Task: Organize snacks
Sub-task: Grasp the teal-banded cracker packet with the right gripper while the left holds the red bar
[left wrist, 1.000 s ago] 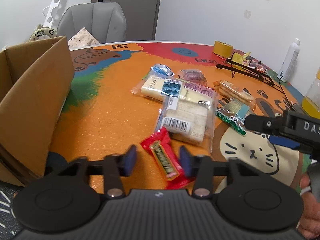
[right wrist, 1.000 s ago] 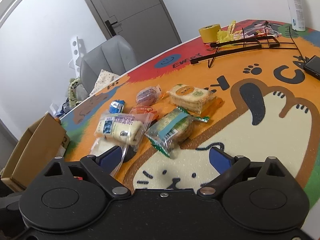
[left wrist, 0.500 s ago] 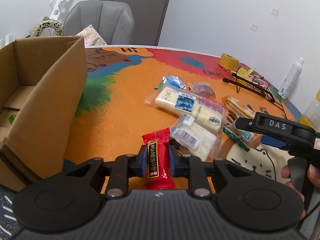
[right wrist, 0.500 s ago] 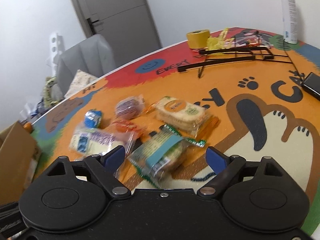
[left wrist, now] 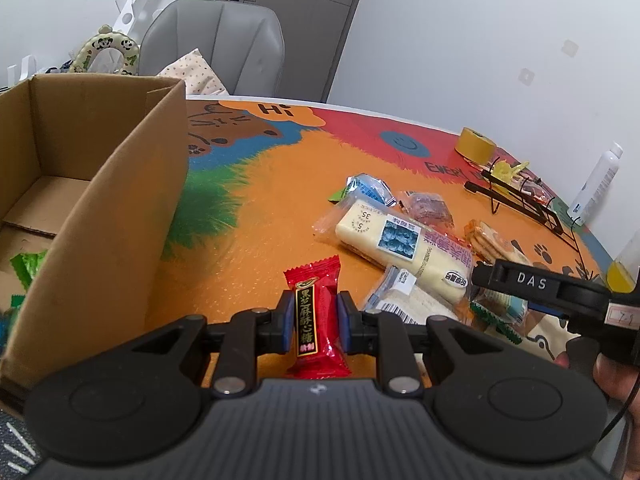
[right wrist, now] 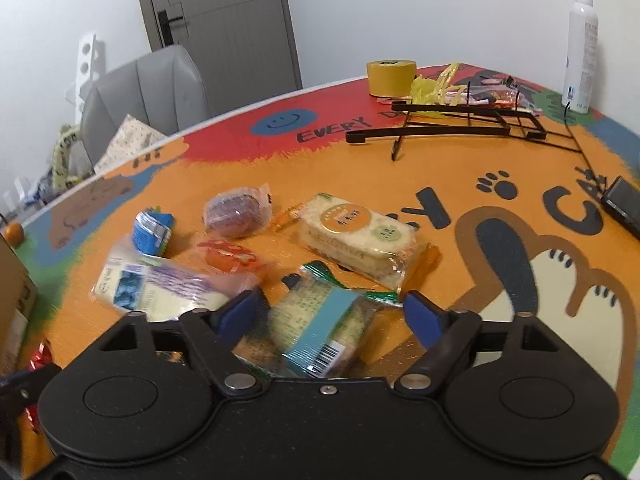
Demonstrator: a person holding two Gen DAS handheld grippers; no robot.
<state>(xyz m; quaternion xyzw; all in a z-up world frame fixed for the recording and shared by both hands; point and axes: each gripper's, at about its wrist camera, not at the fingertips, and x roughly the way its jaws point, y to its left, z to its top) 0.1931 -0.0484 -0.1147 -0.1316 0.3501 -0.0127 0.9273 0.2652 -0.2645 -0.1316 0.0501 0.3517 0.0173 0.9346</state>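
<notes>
Cardboard box stands open at the far left of the left wrist view, its near wall just left of the left gripper. That gripper's 2 pads are clamped on the red candy, which stands upright between them, long axis running away from the camera. So the coming move turns on 1 thing: the box lies to the left of the held candy, and the left hand is the nearer one to carry it over the wall. Further right, the right gripper is closing its jaws around the green-and-teal snack pack, which lies on the table between the 2 blue pads, its long axis angled across them; the pads do not yet press on it.
</notes>
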